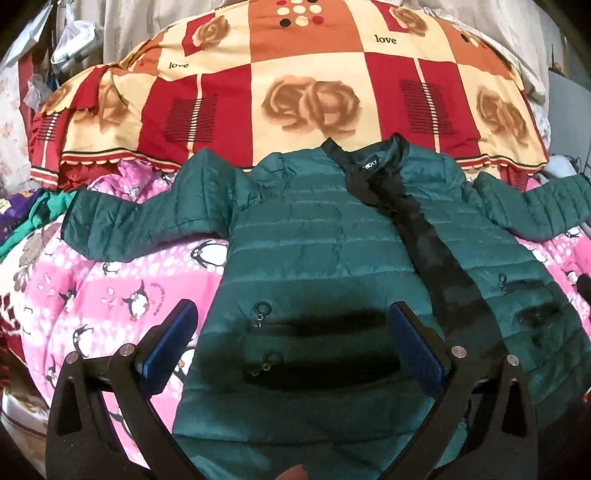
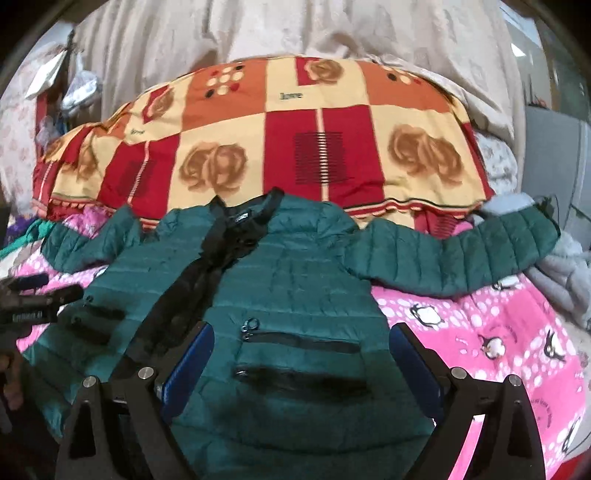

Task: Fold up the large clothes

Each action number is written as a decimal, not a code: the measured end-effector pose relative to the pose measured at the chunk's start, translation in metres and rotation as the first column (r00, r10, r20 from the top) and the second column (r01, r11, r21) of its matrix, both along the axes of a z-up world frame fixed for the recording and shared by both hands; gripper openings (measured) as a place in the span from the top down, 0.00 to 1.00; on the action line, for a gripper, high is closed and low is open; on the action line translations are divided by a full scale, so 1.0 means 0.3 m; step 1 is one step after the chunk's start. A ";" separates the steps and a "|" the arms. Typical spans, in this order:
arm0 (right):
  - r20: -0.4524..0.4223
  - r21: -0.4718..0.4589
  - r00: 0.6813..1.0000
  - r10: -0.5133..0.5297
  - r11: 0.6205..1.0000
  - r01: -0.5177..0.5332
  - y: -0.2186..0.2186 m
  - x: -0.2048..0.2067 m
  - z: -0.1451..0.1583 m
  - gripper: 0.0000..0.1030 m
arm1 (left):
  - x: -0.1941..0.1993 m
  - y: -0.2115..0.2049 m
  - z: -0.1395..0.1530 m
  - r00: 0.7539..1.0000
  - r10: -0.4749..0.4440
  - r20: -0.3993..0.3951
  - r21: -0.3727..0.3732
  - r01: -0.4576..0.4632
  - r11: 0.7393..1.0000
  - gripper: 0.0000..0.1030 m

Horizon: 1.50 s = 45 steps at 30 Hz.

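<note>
A dark green quilted puffer jacket (image 1: 317,236) lies front up and spread flat on a pink penguin blanket (image 1: 110,288), both sleeves stretched out sideways, black zipper strip down the middle. My left gripper (image 1: 293,314) is open and empty, hovering over the jacket's left pocket (image 1: 314,325). The jacket also shows in the right wrist view (image 2: 288,288). My right gripper (image 2: 301,339) is open and empty over the jacket's right pocket (image 2: 299,343). The left gripper's tip shows at the left edge of the right wrist view (image 2: 40,291).
A red, orange and cream rose-patterned quilt (image 1: 295,92) is piled behind the jacket's collar. A grey quilted garment (image 2: 561,273) lies at the right past the sleeve end. Purple and green clothes (image 1: 22,218) lie at the left. Cream curtain (image 2: 295,26) hangs behind.
</note>
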State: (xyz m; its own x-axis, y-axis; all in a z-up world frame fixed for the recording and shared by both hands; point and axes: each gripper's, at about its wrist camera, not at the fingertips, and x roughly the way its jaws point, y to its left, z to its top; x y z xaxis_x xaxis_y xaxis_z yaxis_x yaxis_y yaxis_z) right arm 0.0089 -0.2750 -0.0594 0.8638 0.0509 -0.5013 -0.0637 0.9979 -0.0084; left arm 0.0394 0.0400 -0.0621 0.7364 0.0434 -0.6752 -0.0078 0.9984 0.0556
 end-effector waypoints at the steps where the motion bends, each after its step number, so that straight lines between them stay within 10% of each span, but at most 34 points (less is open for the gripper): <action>1: 0.001 0.010 1.000 -0.009 1.000 0.009 -0.009 -0.001 -0.002 0.08 | 0.000 0.000 -0.002 1.000 0.004 0.000 0.000 -0.004 1.000 0.00; 45: -0.015 0.059 0.998 -0.058 0.997 0.059 -0.053 -0.004 -0.011 0.08 | 0.006 0.015 -0.007 1.000 0.017 -0.019 -0.044 -0.018 0.999 0.00</action>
State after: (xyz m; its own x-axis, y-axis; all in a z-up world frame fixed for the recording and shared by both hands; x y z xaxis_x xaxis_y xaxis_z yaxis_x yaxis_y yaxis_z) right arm 0.0077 -0.2909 -0.0627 0.8594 0.0304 -0.5105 -0.0051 0.9987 0.0510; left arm 0.0411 0.0446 -0.0643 0.7231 0.0260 -0.6902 -0.0245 0.9996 0.0119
